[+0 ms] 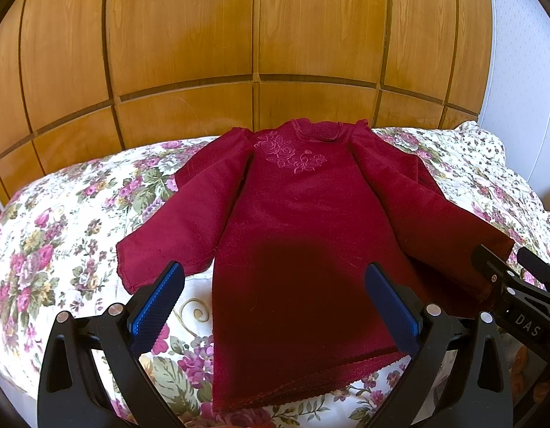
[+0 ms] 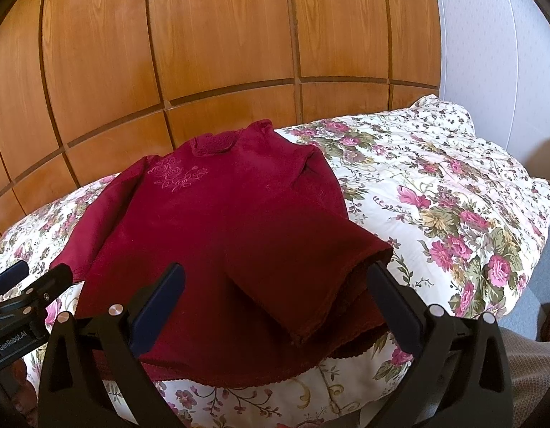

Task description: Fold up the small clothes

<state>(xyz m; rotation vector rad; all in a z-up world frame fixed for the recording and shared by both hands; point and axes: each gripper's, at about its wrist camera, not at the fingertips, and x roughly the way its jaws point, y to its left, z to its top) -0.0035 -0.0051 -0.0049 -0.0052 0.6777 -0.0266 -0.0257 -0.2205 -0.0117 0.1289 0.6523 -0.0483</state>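
So the wooden wardrobe point(image 1: 239, 35) fills the background, then the bed with its floral quilt point(image 1: 61, 214), and the small dark red top point(image 1: 303, 214) lies flat on it, collar away from us, both sleeves angled down alongside the body. Left gripper point(image 1: 275, 306) is spread wide over the hem, holding nothing, and right gripper point(image 2: 275, 306) is just as wide open around the right sleeve cuff point(image 2: 310, 285). My worry is that the quilt is puffy, so a pinch could grab bedding along with the fabric, or catch only one layer and drag the whole top crooked. Can't see the near hem edge under the gripper bodies, or the far end of the bed behind the collar
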